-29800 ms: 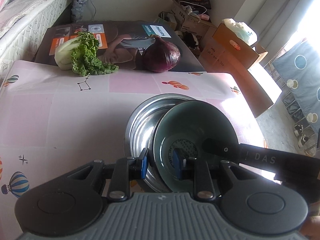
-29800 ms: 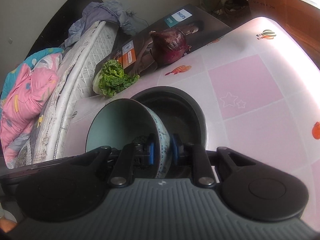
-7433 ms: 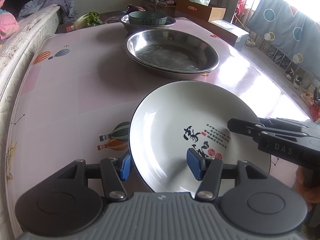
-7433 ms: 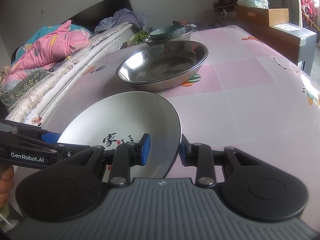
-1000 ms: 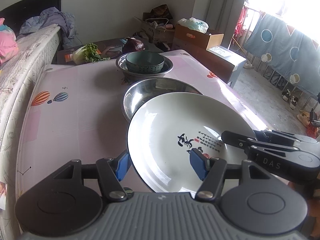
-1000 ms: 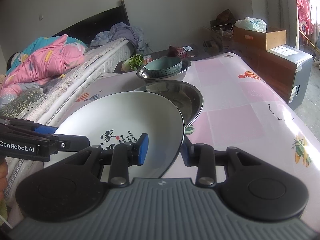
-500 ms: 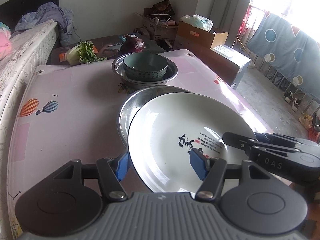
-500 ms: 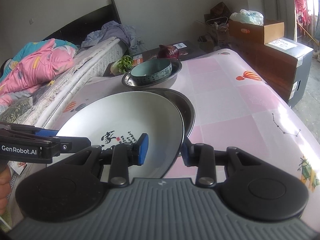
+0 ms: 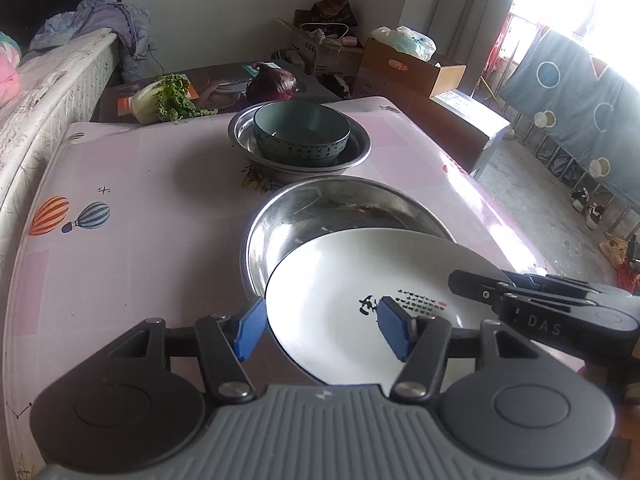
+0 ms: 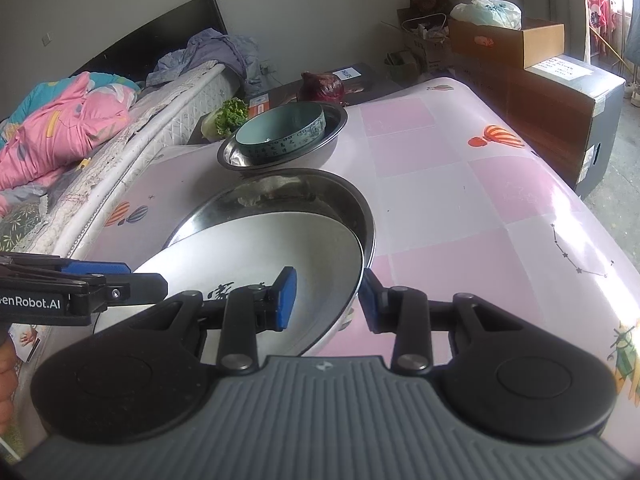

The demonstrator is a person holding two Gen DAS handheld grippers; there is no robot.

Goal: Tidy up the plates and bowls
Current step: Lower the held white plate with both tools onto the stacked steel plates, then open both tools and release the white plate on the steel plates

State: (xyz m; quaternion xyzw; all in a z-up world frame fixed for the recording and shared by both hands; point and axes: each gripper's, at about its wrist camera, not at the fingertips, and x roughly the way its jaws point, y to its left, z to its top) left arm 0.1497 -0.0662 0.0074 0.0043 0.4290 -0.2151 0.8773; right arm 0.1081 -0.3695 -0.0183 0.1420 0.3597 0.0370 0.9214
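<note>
plate (image 9: 360, 276): white, printed characters — carried by both tongs, far edge already over the large steel basin (image 9: 320, 208) on the counter (image 9: 140, 200).
left tongs (image 9: 320, 326): half open, jaws just closing, near rim straddled — grip cannot be confirmed.
right tongs (image 10: 326, 300): narrow, clamped on right rim.
advice: plate to be lowered level, centred in basin; both released only once seated.
done: green bowl (image 9: 300, 132) nested in smaller basin (image 9: 356, 152) behind.

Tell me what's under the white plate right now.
The big steel basin lies under the white plate; its far inside shows, the near part is covered by the plate.
</note>
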